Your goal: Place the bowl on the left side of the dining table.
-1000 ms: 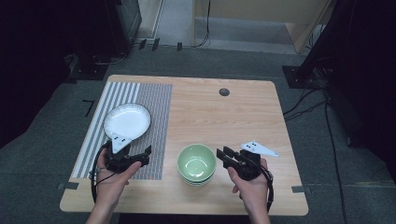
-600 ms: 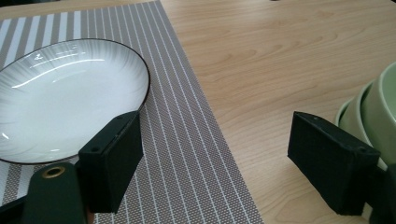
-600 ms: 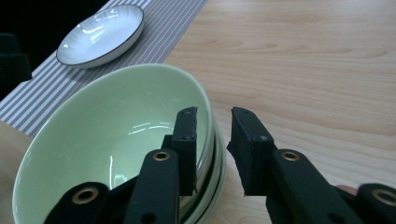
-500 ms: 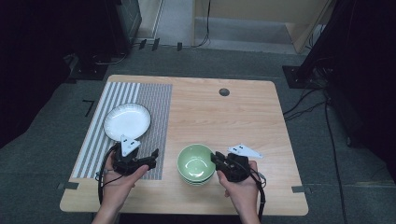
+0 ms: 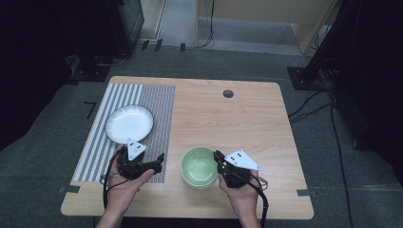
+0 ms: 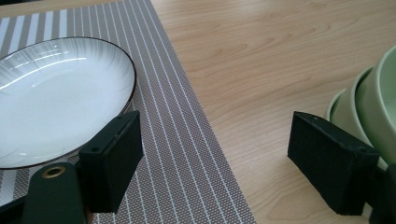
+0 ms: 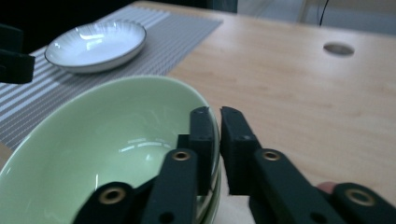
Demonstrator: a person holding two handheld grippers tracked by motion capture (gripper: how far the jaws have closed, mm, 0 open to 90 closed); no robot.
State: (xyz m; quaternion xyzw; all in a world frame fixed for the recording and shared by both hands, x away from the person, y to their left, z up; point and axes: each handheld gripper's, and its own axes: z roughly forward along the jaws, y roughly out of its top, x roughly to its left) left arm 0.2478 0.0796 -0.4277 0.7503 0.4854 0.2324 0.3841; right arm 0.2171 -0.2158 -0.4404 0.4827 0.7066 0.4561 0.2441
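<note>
You are pinching the top green bowl's [image 5: 199,166] right rim at the near table edge with the right tool [image 7: 212,140], so be lifting straight up while the wide-open, empty left tool [image 6: 215,158] is steadying the lower bowl [image 6: 343,109].

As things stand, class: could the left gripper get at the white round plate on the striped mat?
Probably yes. The left gripper sits open beside the white round plate on the striped mat, with nothing between them; the stacked green bowls lie on its other side.
</note>
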